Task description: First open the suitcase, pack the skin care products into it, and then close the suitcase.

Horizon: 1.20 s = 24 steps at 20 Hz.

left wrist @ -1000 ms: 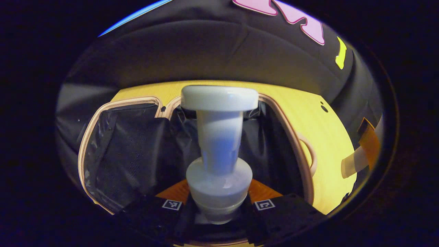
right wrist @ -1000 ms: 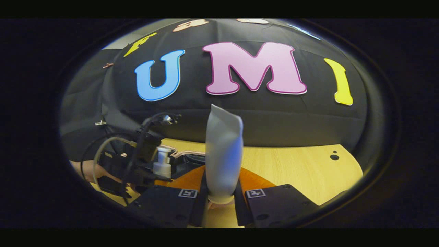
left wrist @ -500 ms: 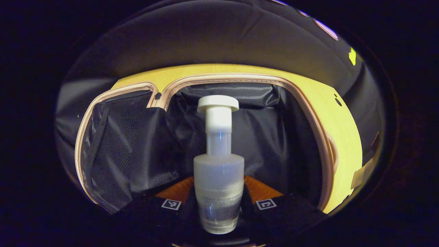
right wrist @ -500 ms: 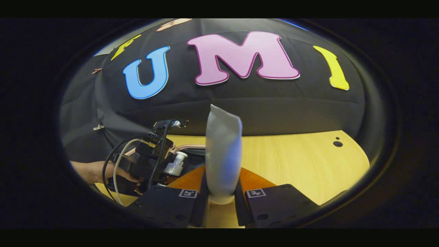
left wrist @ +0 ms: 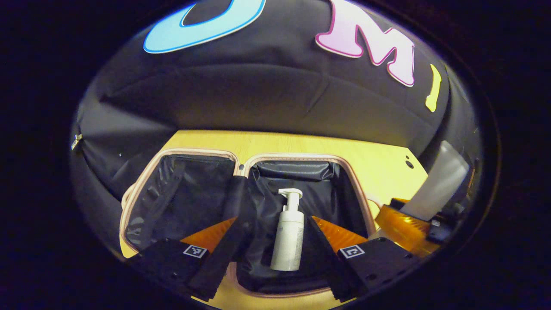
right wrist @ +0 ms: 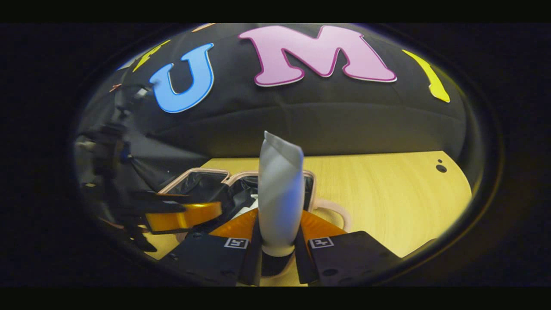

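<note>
Suitcase with pink edge and black lining is lying open, the white pump bottle resting inside. We are holding our left gripper spread wide, while our right gripper is pinching a grey squeeze tube.

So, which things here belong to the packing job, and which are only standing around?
Belong to the job:
- suitcase, open
- pump bottle, lying inside it
- tube, held in the right tool
- left tool, open

Just there:
- wooden table
</note>
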Each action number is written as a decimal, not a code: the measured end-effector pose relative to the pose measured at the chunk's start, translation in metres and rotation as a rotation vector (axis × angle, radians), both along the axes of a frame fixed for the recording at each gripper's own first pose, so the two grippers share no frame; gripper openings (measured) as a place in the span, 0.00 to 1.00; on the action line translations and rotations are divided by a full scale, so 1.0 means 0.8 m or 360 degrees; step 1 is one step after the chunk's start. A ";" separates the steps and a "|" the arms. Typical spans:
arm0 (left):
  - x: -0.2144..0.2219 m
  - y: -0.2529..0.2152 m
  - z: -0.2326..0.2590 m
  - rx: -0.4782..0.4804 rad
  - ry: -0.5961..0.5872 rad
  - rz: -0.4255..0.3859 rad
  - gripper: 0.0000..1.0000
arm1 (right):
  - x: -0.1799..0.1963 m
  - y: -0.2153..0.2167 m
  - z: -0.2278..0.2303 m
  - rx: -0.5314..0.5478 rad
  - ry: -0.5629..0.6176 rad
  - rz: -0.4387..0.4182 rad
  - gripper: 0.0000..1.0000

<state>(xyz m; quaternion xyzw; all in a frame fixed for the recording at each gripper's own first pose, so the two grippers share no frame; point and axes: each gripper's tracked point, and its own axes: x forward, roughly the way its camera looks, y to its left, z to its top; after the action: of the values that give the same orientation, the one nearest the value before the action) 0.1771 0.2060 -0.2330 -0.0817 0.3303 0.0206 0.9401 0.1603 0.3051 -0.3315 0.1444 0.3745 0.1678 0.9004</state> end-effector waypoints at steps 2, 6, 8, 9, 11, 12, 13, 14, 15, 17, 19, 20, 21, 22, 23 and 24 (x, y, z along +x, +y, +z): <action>-0.020 -0.012 0.036 -0.0115 -0.0090 -0.0019 0.96 | 0.000 0.017 -0.014 0.0003 0.0082 -0.0010 0.36; -0.050 0.000 0.096 -0.0180 -0.0236 -0.0011 0.97 | -0.020 0.032 -0.064 -0.0155 0.0327 0.0038 0.36; -0.063 0.007 0.115 -0.0216 -0.0285 -0.0005 0.96 | -0.030 0.039 -0.083 -0.0244 0.0367 0.0087 0.36; -0.069 0.013 0.122 -0.0230 -0.0300 -0.0001 0.96 | -0.034 0.038 -0.091 -0.0292 0.0391 0.0106 0.36; -0.079 0.034 0.130 -0.0228 -0.0344 0.0046 0.97 | -0.039 0.039 -0.106 -0.0346 0.0438 0.0090 0.36; -0.085 0.044 0.130 -0.0226 -0.0348 0.0076 0.96 | -0.040 0.038 -0.110 -0.0352 0.0472 0.0062 0.36; -0.093 0.054 0.131 -0.0233 -0.0355 0.0101 0.96 | -0.031 0.035 -0.107 -0.0357 0.0454 0.0029 0.45; -0.099 0.063 0.131 -0.0243 -0.0354 0.0123 0.96 | -0.028 0.035 -0.112 -0.0371 0.0468 0.0015 0.29; -0.105 0.073 0.127 -0.0247 -0.0349 0.0147 0.96 | -0.030 0.030 -0.114 -0.0403 0.0508 -0.0001 0.39; -0.117 0.096 0.118 -0.0241 -0.0336 0.0198 0.96 | -0.022 0.029 -0.117 -0.0432 0.0485 -0.0019 0.43; -0.127 0.122 0.107 -0.0230 -0.0323 0.0251 0.96 | -0.023 0.034 -0.110 -0.0418 0.0475 -0.0020 0.47; -0.132 0.133 0.106 -0.0222 -0.0330 0.0287 0.96 | -0.023 0.036 -0.109 -0.0417 0.0472 -0.0027 0.48; -0.133 0.148 0.104 -0.0214 -0.0341 0.0316 0.96 | -0.023 0.035 -0.104 -0.0415 0.0454 -0.0031 0.51; -0.133 0.168 0.102 -0.0198 -0.0361 0.0349 0.96 | -0.020 0.039 -0.097 -0.0402 0.0427 -0.0034 0.58; -0.131 0.190 0.101 -0.0170 -0.0376 0.0382 0.96 | -0.018 0.036 -0.085 -0.0413 0.0386 -0.0041 0.71; -0.133 0.213 0.099 -0.0137 -0.0396 0.0417 0.96 | -0.012 0.034 -0.072 -0.0419 0.0326 -0.0049 0.77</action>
<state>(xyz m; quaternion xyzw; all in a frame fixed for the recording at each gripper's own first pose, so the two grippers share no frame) 0.0707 0.3767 -0.1536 -0.1660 0.1985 0.1185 0.9586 0.1508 0.3324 -0.3890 0.0471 0.4810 0.0879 0.8710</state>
